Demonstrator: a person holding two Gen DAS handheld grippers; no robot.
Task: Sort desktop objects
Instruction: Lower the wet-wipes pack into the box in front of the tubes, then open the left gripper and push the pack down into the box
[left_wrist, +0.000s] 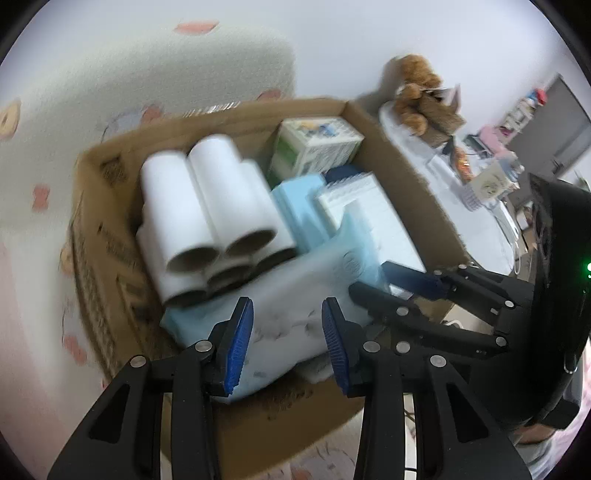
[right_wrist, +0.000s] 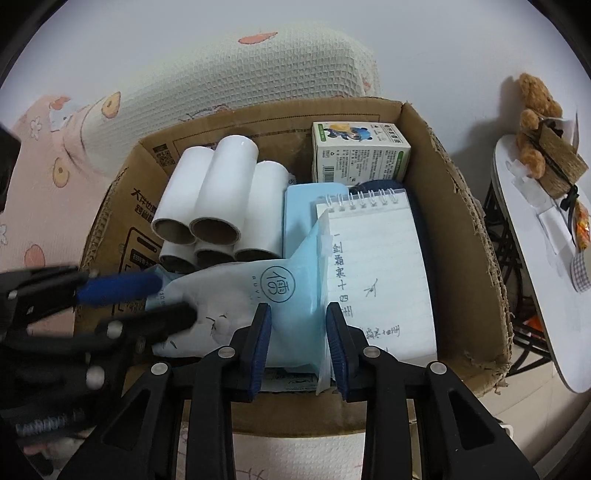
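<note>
My right tool (right_wrist: 298, 345) is clamped on the right edge of a light blue and white soft pack (right_wrist: 258, 295), its blue pads (right_wrist: 260, 350) pressing the pack's sealed seam from both sides. My left tool (left_wrist: 287, 341) stands with its jaws apart over the same pack (left_wrist: 295, 295), the pads on either side of it without pressing; in the right wrist view that tool (right_wrist: 147, 299) comes in from the left, one finger above the pack's left end and one below.

The pack lies in the near part of a cardboard box (right_wrist: 461, 229), across the front, partly over a spiral notepad (right_wrist: 376, 266) with handwritten characters that fills the right side of the box. A light blue flat case (right_wrist: 299, 210) lies under the notepad's left edge. At the left side of the box a bundle of white paper rolls (right_wrist: 218, 210) with brown cores lies with its open ends toward me, touching the pack's far edge. In the far right corner stands a small white and green printed carton (right_wrist: 360, 155).

The box sits on a bed with a waffle-textured, fruit-print cover (right_wrist: 55, 177). To the right of the box a white side table (right_wrist: 535, 258) carries a brown teddy bear (right_wrist: 535, 125).
</note>
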